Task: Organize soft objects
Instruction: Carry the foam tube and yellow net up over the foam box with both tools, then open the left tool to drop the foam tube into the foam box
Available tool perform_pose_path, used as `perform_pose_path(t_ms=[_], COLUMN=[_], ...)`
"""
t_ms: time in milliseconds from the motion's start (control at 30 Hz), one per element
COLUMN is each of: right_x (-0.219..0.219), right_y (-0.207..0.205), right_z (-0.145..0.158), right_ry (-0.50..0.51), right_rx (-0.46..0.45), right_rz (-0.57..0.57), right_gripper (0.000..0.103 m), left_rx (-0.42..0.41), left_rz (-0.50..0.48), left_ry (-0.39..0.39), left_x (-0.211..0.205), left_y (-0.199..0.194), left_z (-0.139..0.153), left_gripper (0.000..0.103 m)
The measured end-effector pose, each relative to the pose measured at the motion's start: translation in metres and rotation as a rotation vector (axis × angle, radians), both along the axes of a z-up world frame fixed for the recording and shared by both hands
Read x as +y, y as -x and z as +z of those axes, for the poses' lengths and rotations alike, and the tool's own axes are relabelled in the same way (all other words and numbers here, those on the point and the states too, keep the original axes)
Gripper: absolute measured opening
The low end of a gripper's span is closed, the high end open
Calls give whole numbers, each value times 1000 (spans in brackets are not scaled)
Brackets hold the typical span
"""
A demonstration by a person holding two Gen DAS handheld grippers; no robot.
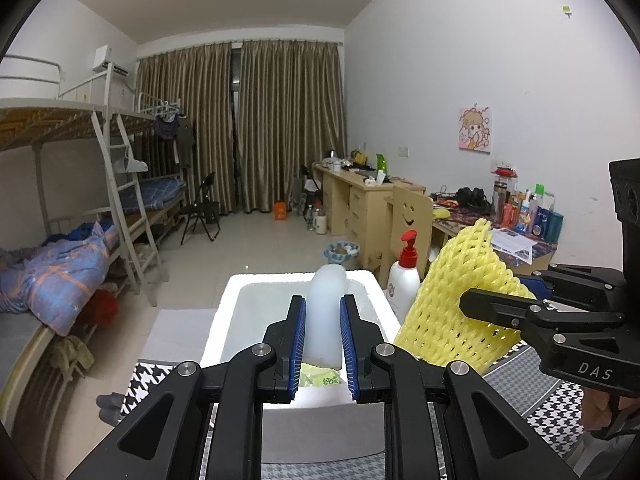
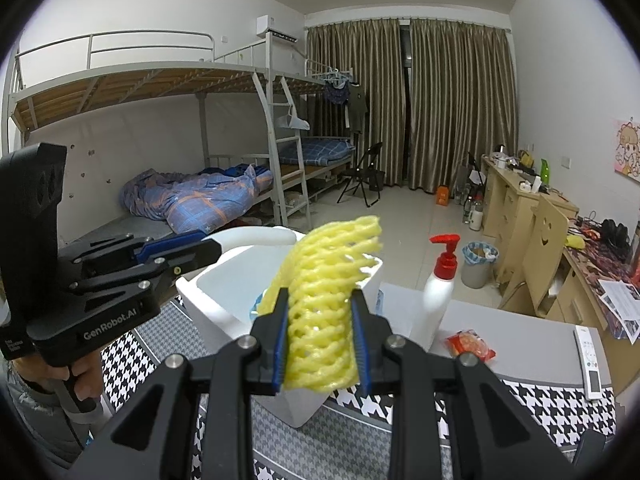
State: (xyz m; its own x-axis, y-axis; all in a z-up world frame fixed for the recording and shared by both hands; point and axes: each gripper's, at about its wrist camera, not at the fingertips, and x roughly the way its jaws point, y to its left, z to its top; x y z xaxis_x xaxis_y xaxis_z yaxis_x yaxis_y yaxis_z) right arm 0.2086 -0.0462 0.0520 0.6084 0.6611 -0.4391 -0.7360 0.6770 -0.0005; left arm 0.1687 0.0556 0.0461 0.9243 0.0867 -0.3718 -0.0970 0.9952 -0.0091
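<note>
Dim ceiling light, fisheye-warped edges

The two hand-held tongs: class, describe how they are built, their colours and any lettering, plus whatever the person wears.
Both tongs, left and right, are matte black, with angular linked arms joined by silver round bolts. Each finger carries a blue ribbed pad. Seen side-on, the right one reads "DAS" in white and the left "GenRobot.AI". Each has a boxy black block at the back and a pistol-style handle. A grey sleeve shows.
</note>
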Motion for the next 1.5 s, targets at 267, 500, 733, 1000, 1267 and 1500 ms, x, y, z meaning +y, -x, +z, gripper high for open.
perform_pose_path(t_ms=[267, 500, 733, 1000, 1267, 1500], right_x=[6, 8, 9, 15, 21, 30], right_y=[-7, -11, -15, -19, -20, -23], right_z=[0, -1, -4, -4, -4, -4], right_ry=[10, 16, 24, 28, 24, 27], right_rx=[9, 9, 14, 16, 12, 10], right_rz=[0, -5, -6, 1, 23, 41], right_gripper=[32, 32, 32, 32, 32, 32], left_rx=[19, 36, 50, 42, 35, 28], left_rz=[2, -11, 14, 57, 82, 117], left_ry=[-2, 8, 27, 40, 38, 35], left_x=[8, 15, 33, 46, 50, 57], left_y=[-18, -31, -44, -36, -29, -21], left_z=[-4, -6, -15, -12, -7, -5], left_gripper=[19, 19, 60, 80, 90, 97])
